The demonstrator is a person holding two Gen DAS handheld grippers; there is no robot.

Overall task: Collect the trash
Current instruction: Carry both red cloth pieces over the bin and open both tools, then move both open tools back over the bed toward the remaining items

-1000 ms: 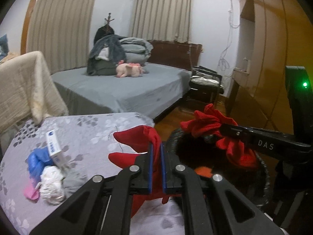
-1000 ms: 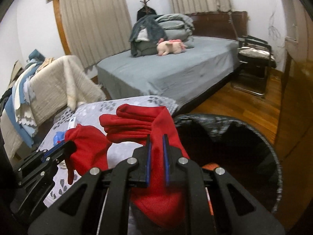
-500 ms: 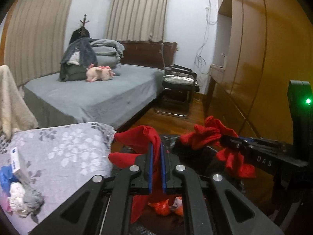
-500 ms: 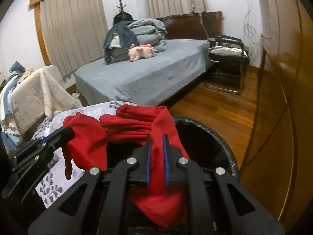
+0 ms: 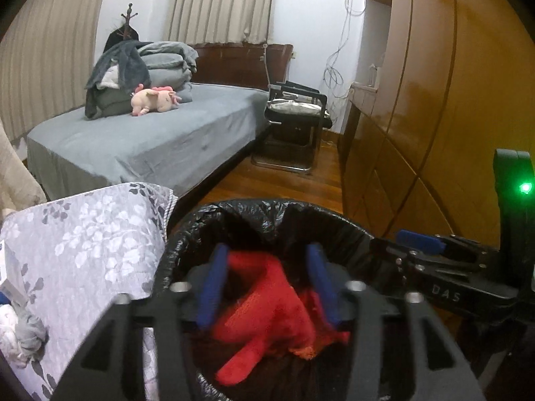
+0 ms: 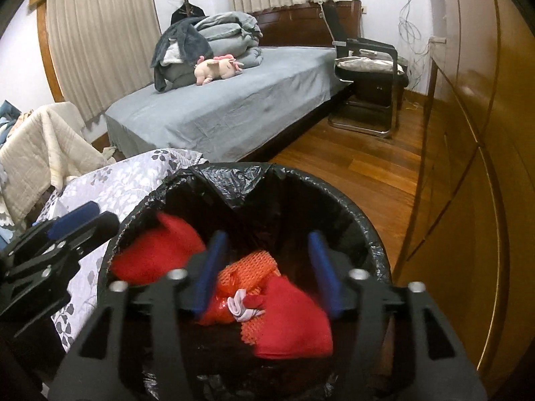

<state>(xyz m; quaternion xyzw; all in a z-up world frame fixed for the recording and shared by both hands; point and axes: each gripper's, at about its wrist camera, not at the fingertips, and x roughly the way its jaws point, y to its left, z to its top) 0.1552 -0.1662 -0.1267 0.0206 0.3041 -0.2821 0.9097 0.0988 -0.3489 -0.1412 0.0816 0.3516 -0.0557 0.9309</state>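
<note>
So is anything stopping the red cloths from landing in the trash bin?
No. Both the left gripper and right gripper are open above the trash bin, and the red cloths lie inside with other trash.

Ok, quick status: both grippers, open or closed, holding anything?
Left gripper: open, empty, above the trash bin; red glove lies inside.
Right gripper: open, empty; red glove lies inside too.
</note>
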